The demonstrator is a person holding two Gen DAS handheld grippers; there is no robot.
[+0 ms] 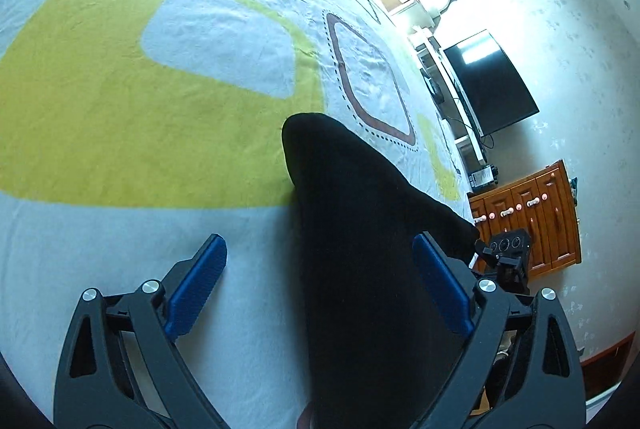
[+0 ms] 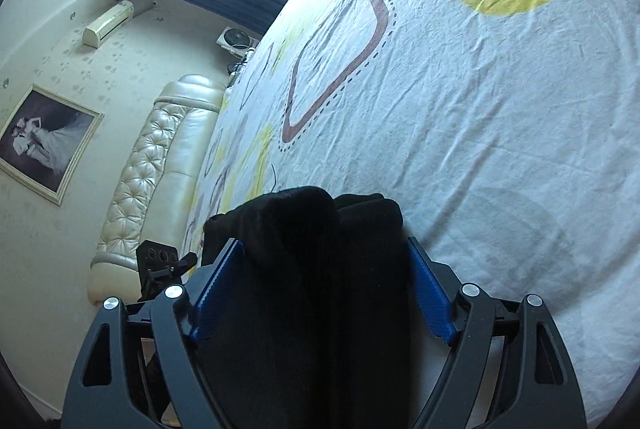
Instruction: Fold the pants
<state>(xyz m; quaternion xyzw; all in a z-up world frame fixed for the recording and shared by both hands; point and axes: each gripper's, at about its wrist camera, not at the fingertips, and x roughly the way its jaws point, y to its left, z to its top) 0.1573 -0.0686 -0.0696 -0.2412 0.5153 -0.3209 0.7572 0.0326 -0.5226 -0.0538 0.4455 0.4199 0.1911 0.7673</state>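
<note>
Black pants lie in a long folded strip on the patterned bedsheet. My left gripper is open wide over them. The cloth runs along its right pad, and a broad gap of sheet shows beside its left pad. In the right wrist view the bunched end of the pants fills the space between the blue pads of my right gripper, which stands open and does not pinch the cloth. Each gripper shows in the other's view, the right gripper and the left gripper.
The bed's edge runs beside a black TV and a wooden dresser. A cream tufted headboard sits at the bed's other end, below a framed picture. Wide sheet stretches beyond the pants.
</note>
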